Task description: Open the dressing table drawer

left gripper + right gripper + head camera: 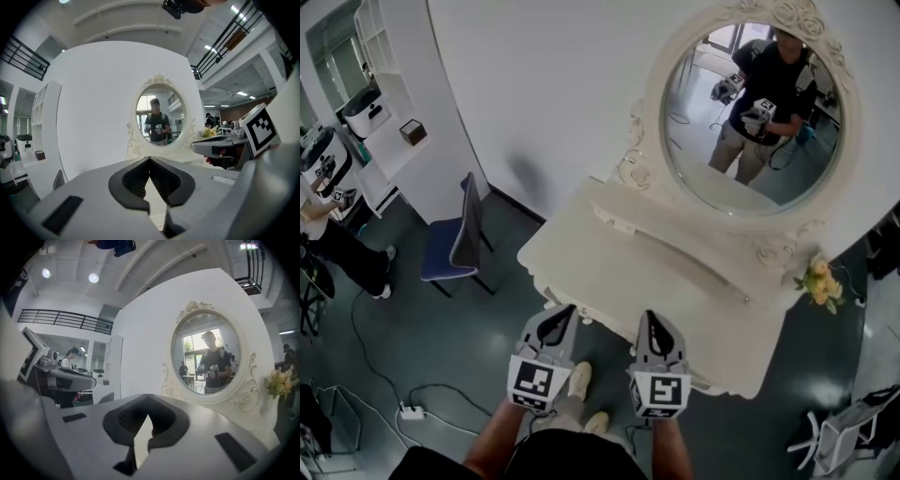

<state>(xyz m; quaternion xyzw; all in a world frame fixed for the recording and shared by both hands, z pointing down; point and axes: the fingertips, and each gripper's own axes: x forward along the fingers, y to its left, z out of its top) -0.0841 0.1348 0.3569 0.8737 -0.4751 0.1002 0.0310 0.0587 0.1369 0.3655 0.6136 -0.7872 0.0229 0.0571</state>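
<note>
**Both grippers held shut before the dressing table**

The left gripper [563, 315] and right gripper [652, 321] are seen side by side in the head view, just short of the white dressing table [609, 267], which is set against the wall. The drawer front is shown in no view. In each gripper view the jaws are seen closed with nothing between them, and the oval mirror [159, 117] is framed. A blue chair [455, 246] is shown only from the head.

Head cam looks steeply down on dressing table [609, 272]; both gripper cams face its mirror [159, 115], approx level.
</note>
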